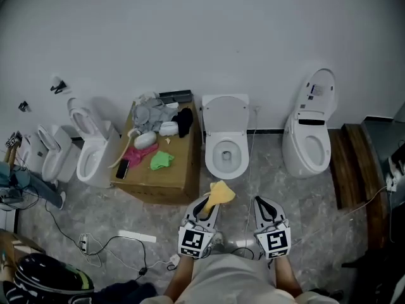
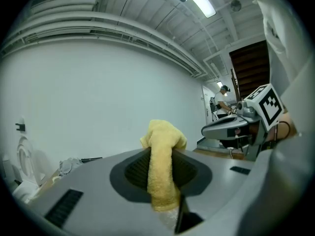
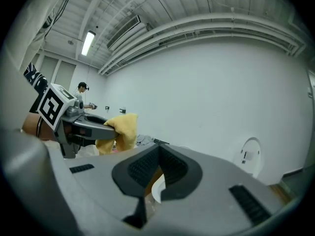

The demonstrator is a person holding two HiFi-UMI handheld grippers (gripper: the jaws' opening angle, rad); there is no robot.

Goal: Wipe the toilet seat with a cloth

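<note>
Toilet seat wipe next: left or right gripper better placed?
Left. The left gripper has its jaws shut on the cloth, just in front of the seat. The right gripper is shut and empty.

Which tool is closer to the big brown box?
Left. The left tool, gripping the yellow cloth, hovers by the cardboard box's near corner; the right tool is farther to its right.

Mottled grey stone floor [image 1: 304,201] is carrying a white toilet with raised lid [image 1: 226,138] at centre, a second white toilet [image 1: 309,135] well right, and a third white toilet [image 1: 95,149] left. Between the centre and left ones, a brown cardboard box [image 1: 168,181] is sitting, bearing a green cloth [image 1: 161,160], a pink cloth [image 1: 133,154] and a black phone [image 1: 122,168]. A white power strip [image 1: 137,236] is lying near its front.
</note>
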